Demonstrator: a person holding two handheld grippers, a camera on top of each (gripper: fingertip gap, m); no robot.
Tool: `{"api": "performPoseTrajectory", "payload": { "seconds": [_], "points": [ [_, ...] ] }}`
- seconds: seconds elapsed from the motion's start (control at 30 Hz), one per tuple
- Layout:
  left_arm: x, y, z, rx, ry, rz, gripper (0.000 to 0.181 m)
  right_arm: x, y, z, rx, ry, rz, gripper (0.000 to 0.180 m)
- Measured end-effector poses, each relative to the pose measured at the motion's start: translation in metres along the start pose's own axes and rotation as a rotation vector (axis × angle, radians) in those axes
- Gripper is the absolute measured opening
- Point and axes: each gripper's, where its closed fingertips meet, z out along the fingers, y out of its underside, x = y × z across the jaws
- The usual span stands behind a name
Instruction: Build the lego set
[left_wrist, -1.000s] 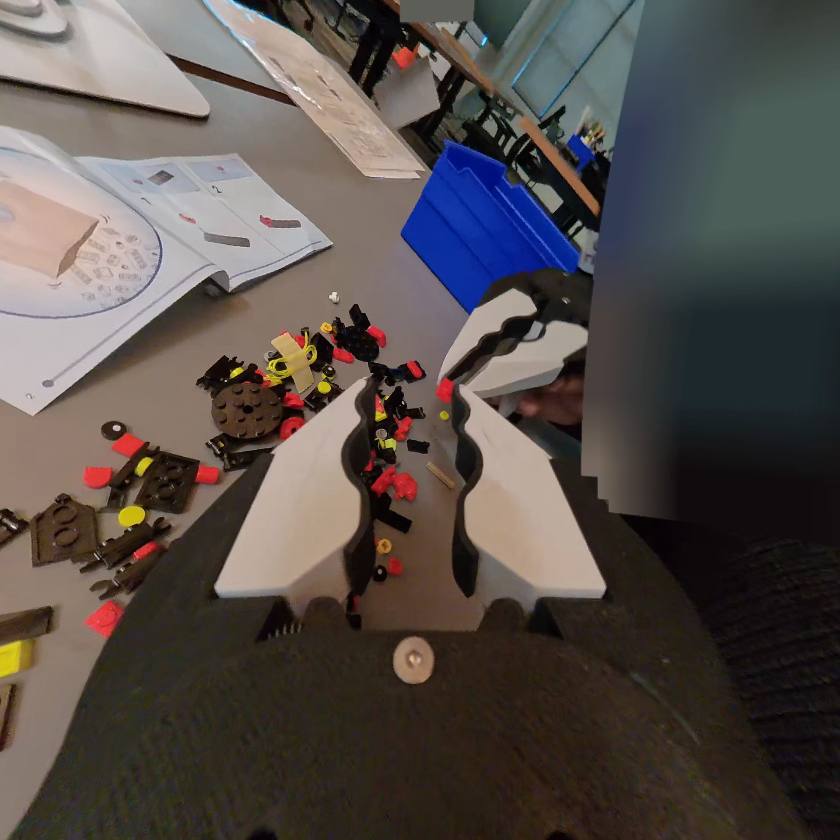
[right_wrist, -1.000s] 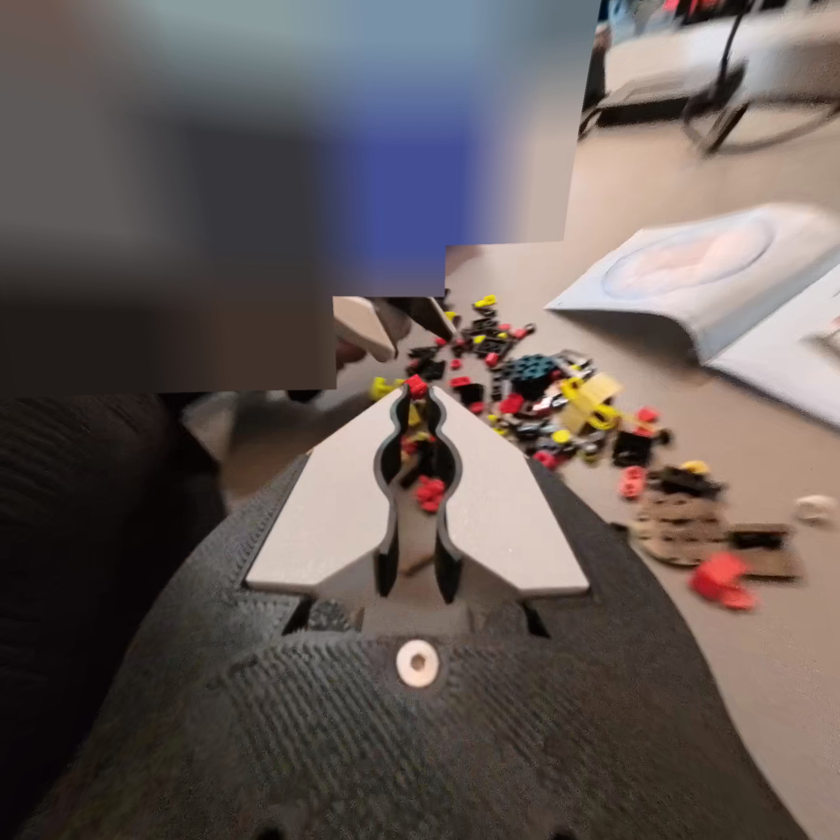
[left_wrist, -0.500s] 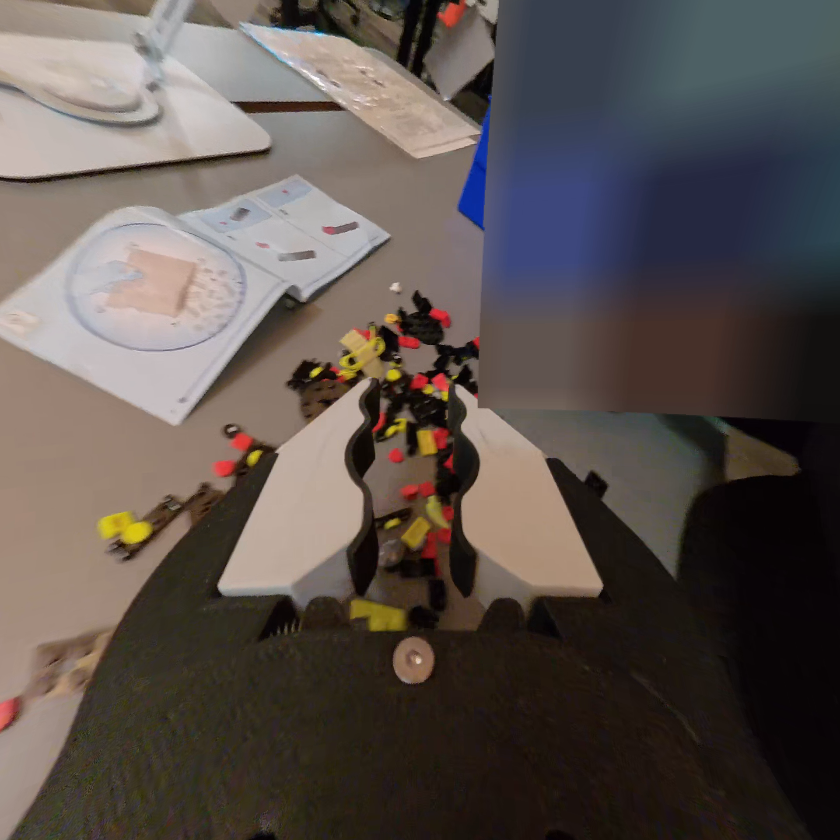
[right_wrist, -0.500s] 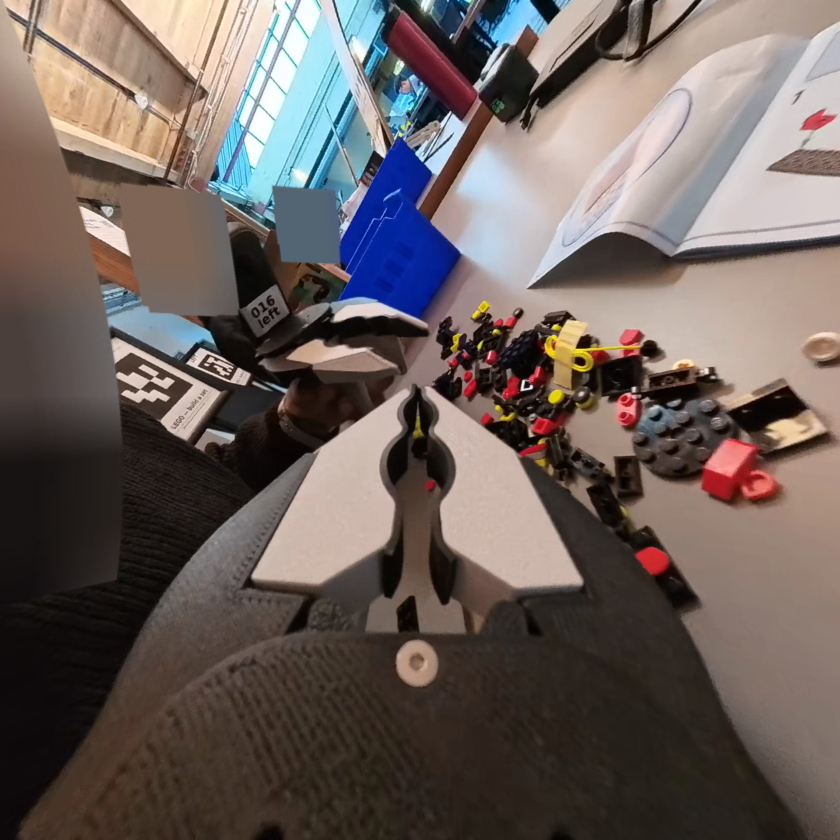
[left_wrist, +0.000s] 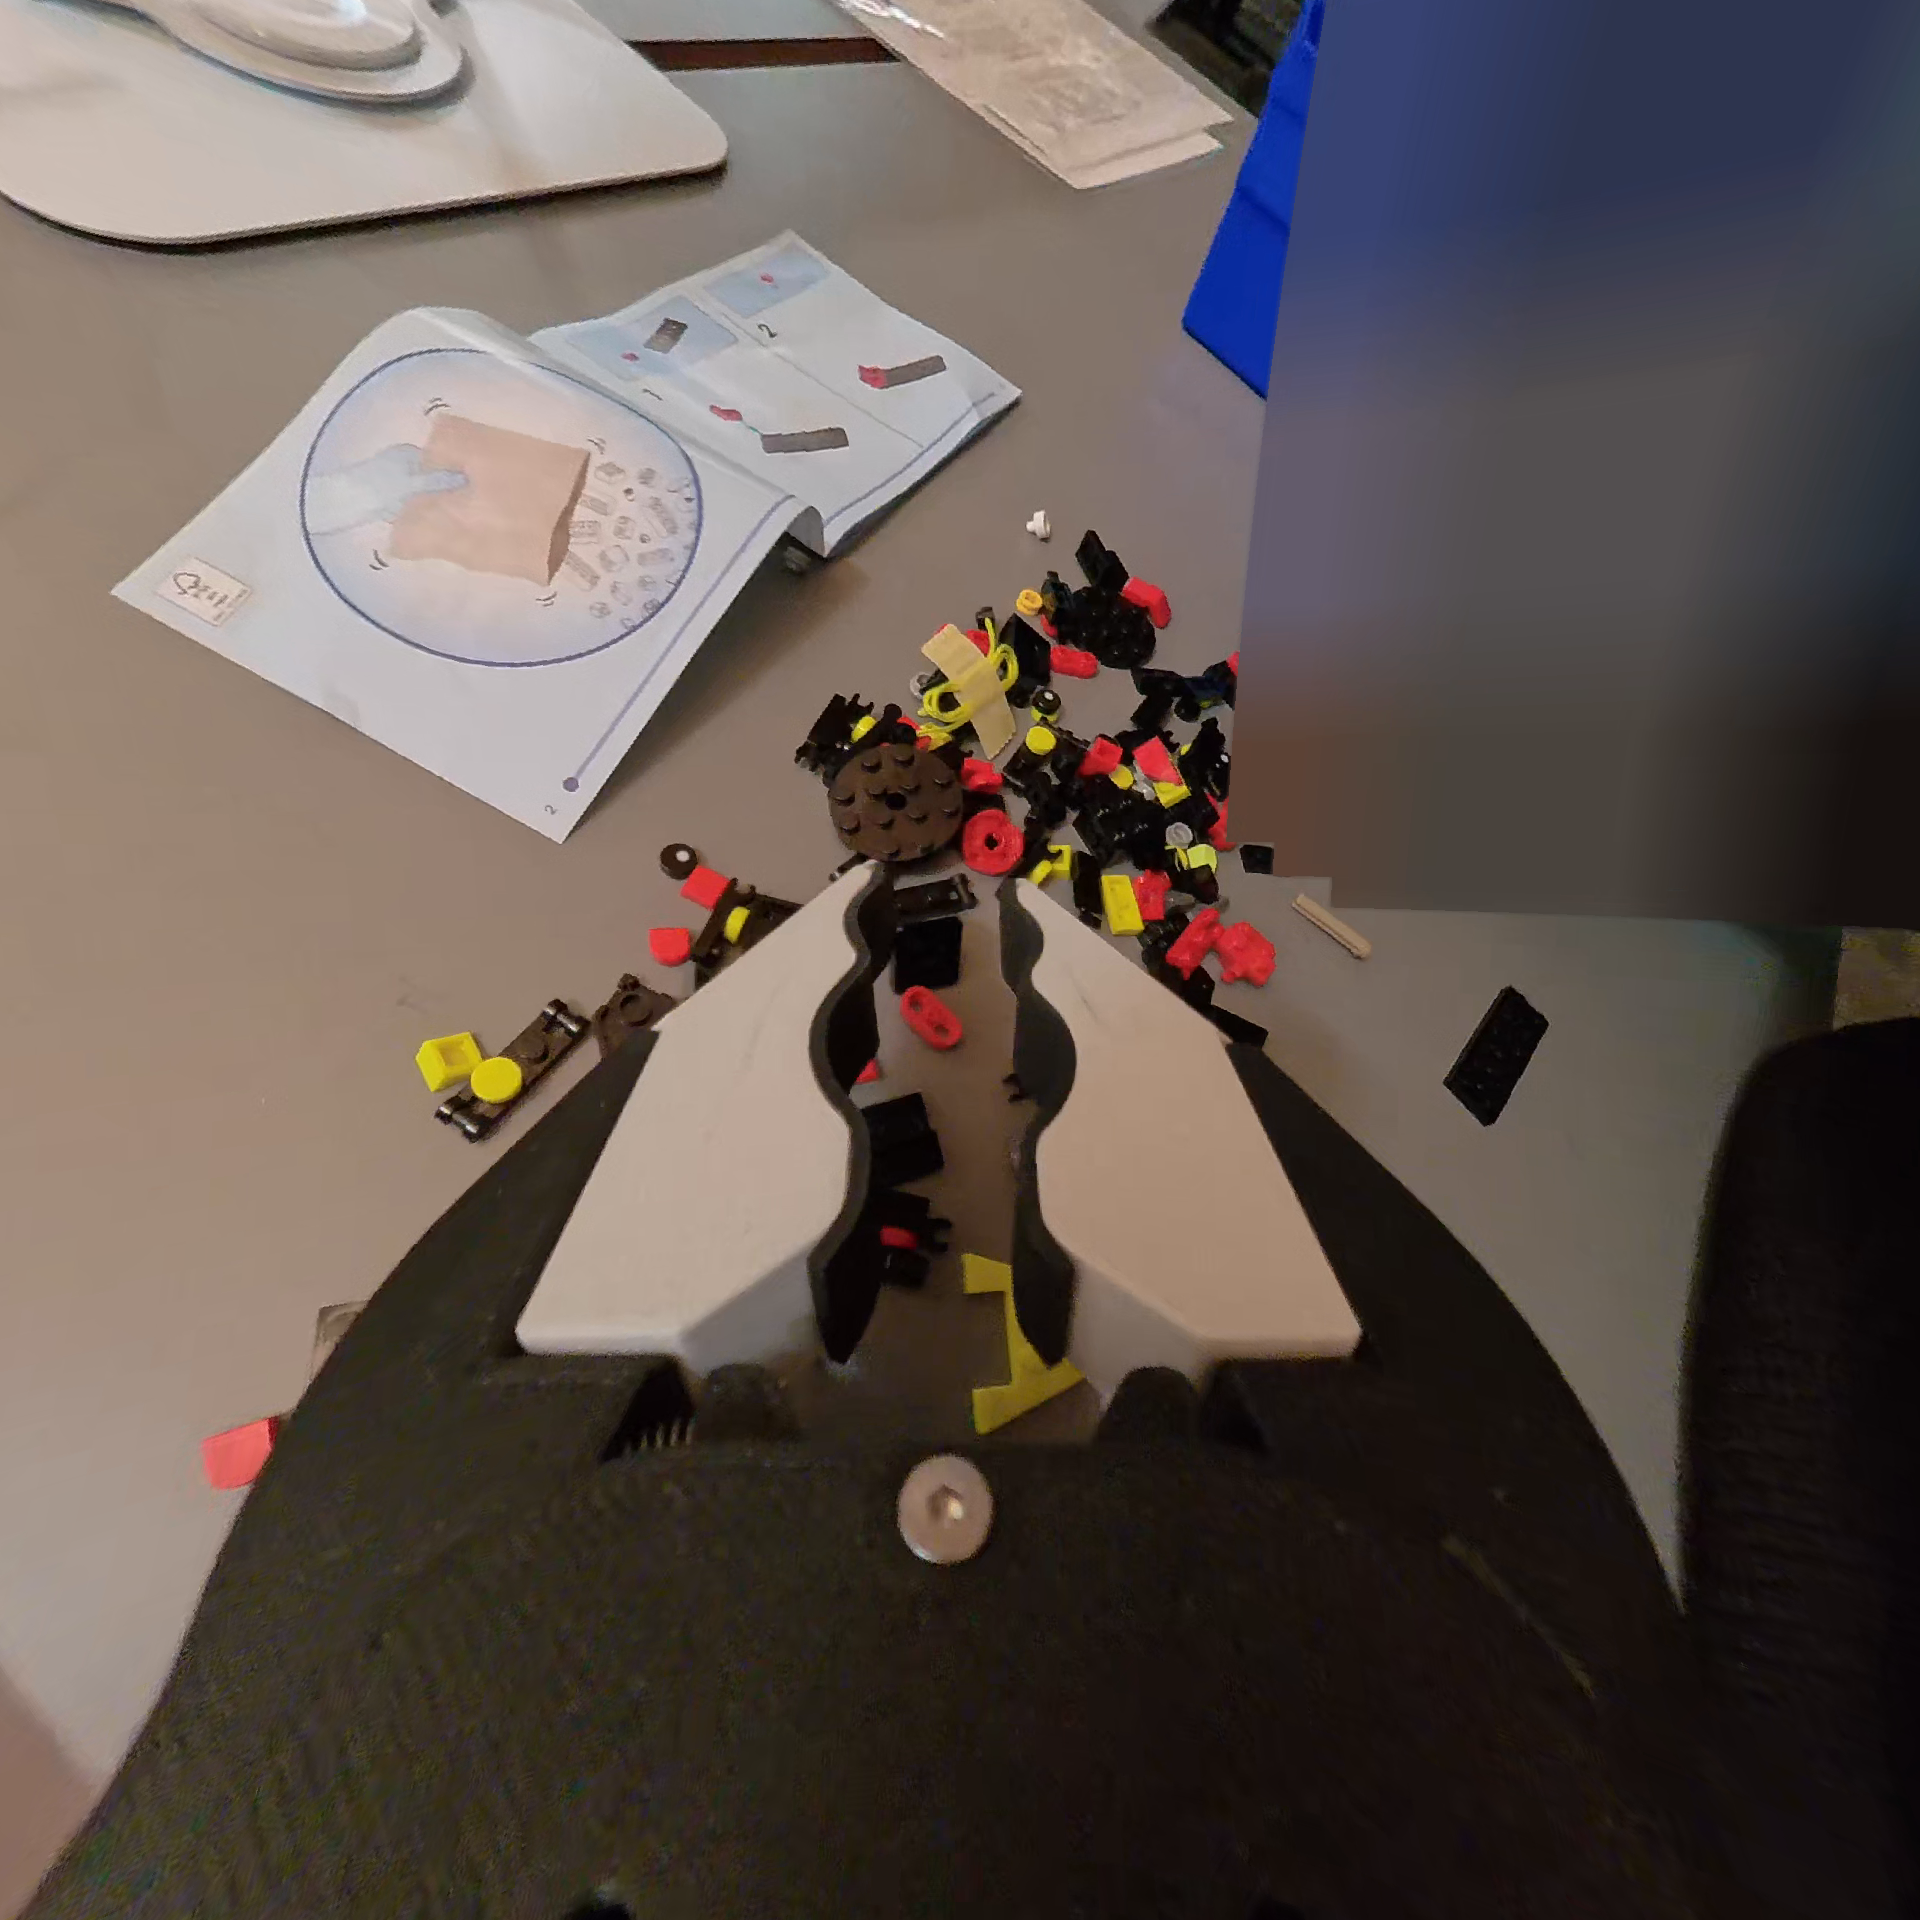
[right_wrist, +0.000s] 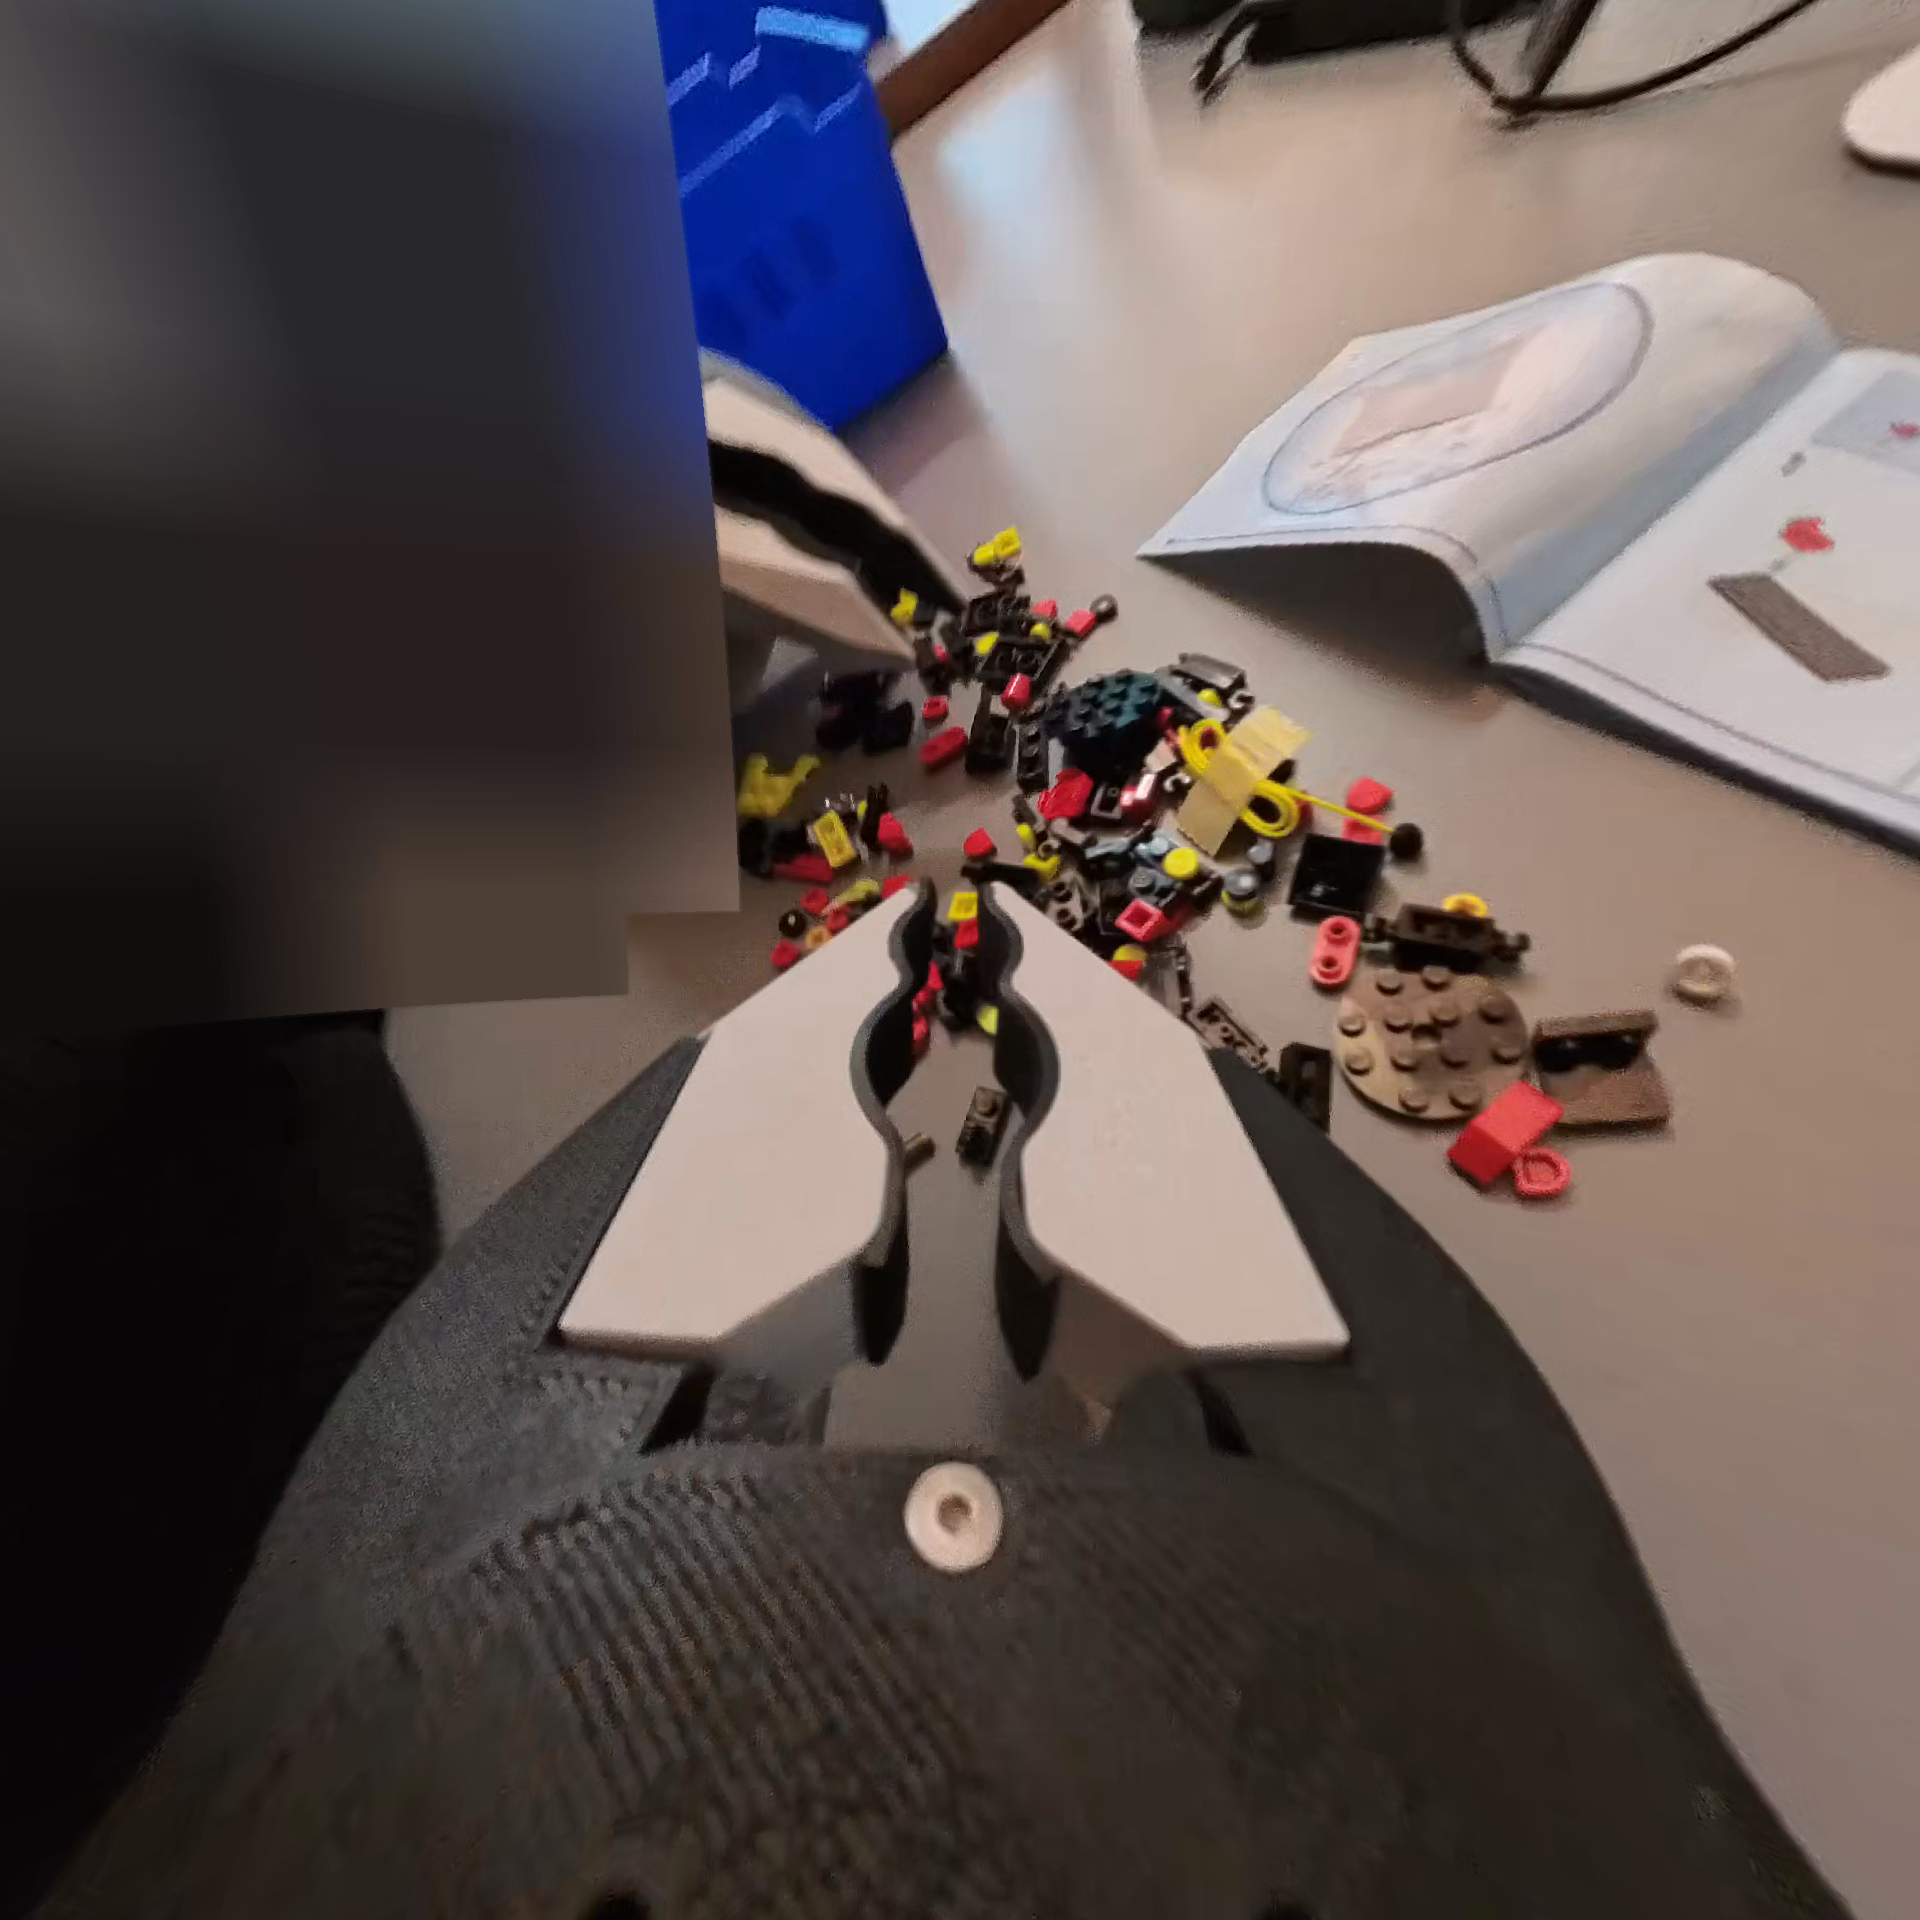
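Note:
Loose lego pieces (left_wrist: 1101, 790) in black, red and yellow lie in a pile on the grey table (left_wrist: 260, 1039). A black round plate (left_wrist: 894, 805) lies at the pile's left edge. My left gripper (left_wrist: 940, 888) is open and empty, above the pile's near edge. A red piece (left_wrist: 932, 1016) and a yellow piece (left_wrist: 1013, 1361) lie on the table below its fingers. My right gripper (right_wrist: 956, 894) hovers over the pile (right_wrist: 1091, 790), jaws a narrow gap apart, with nothing clearly held. The left gripper (right_wrist: 831, 603) shows beyond the pile in the right wrist view.
An open instruction booklet (left_wrist: 540, 540) lies behind the pile and also shows in the right wrist view (right_wrist: 1558, 468). A blue bin (left_wrist: 1242, 270) stands at the back right. A white board (left_wrist: 312, 135) lies at the far left. A black plate (left_wrist: 1496, 1055) lies apart on the right.
One second ago my right gripper was shut on a small red piece; now its jaws are slightly apart and that piece is gone from its tips. Both grippers have shifted over the pile.

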Motion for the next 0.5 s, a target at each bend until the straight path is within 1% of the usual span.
{"api": "performPoseTrajectory", "payload": {
  "seconds": [0.07, 0.13, 0.2, 0.33, 0.43, 0.5],
  "points": [
    [-0.004, -0.002, -0.001, 0.012, 0.003, -0.041, 0.017, -0.005, 0.007, 0.005, -0.055, 0.02, -0.11, 0.009],
    [-0.007, -0.004, -0.003, 0.028, 0.005, -0.072, 0.017, -0.01, 0.013, 0.007, -0.101, 0.029, -0.208, 0.006],
    [-0.008, -0.006, -0.004, 0.04, 0.007, -0.083, 0.017, -0.02, 0.017, 0.008, -0.126, -0.007, -0.288, 0.001],
    [-0.006, -0.005, -0.003, 0.035, 0.009, -0.07, 0.017, -0.029, 0.025, 0.012, -0.164, -0.047, -0.338, 0.004],
    [-0.003, -0.003, -0.001, 0.024, 0.01, -0.056, 0.017, -0.025, 0.036, 0.014, -0.227, -0.029, -0.365, 0.005],
    [-0.003, -0.003, -0.001, 0.022, 0.009, -0.05, 0.017, -0.018, 0.039, 0.011, -0.259, 0.01, -0.404, 0.0]
  ]
}}
